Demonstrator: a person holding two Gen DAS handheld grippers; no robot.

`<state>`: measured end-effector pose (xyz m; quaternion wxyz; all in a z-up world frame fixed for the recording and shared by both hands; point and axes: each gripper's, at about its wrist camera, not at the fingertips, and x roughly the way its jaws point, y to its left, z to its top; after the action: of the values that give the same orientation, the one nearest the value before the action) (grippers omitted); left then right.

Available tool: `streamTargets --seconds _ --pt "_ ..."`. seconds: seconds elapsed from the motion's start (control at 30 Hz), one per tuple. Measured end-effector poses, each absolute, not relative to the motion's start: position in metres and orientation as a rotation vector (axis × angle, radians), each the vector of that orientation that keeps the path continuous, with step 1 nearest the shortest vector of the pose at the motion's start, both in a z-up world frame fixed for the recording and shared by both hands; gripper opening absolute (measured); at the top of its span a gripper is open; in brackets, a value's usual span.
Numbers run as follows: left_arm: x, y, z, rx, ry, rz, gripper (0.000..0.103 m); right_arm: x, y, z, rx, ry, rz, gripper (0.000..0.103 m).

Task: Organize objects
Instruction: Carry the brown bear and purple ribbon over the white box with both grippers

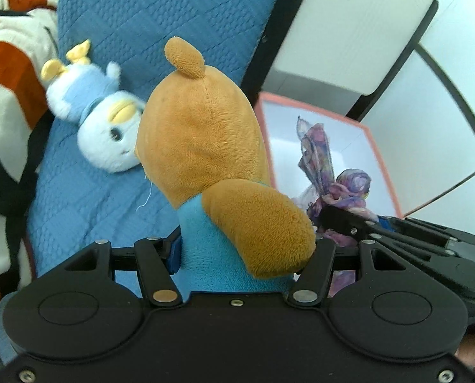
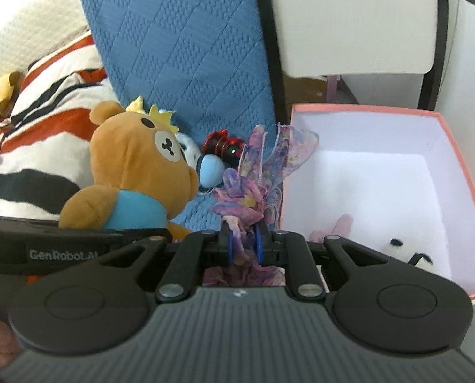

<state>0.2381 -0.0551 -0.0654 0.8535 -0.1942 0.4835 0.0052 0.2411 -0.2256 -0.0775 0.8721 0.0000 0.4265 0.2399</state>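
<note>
Left tool [image 1: 237,249] clamping brown bear [image 1: 202,134], right tool [image 2: 244,242] pinching seemingly purple ribbon [image 2: 247,172]

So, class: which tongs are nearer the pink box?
Right. The right tongs, gripping the purple ribbon, are beside the box; the left tongs, holding the bear, are farther.
</note>
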Motion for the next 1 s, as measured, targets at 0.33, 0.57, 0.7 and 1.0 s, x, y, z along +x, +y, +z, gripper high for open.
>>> streamTargets --seconds 0.33,0.57,0.7,1.0 --pt "0.254 -0.087 -0.043 -0.361 0.976 -0.033 0.057 0.268 -0.258 -0.058 0.005 0.849 0.495 0.018" --pt "0.269 -0.115 -0.037 -0.329 0.96 -0.032 0.057 0.277 -0.285 -0.048 0.045 0.798 0.479 0.018" --pt "0.279 -0.13 -0.037 -0.318 0.957 -0.031 0.057 0.283 -0.296 -0.046 0.053 0.781 0.485 0.018" --pt "0.304 -0.168 -0.042 -0.308 0.934 -0.025 0.057 0.305 -0.332 -0.061 0.056 0.787 0.467 0.018"
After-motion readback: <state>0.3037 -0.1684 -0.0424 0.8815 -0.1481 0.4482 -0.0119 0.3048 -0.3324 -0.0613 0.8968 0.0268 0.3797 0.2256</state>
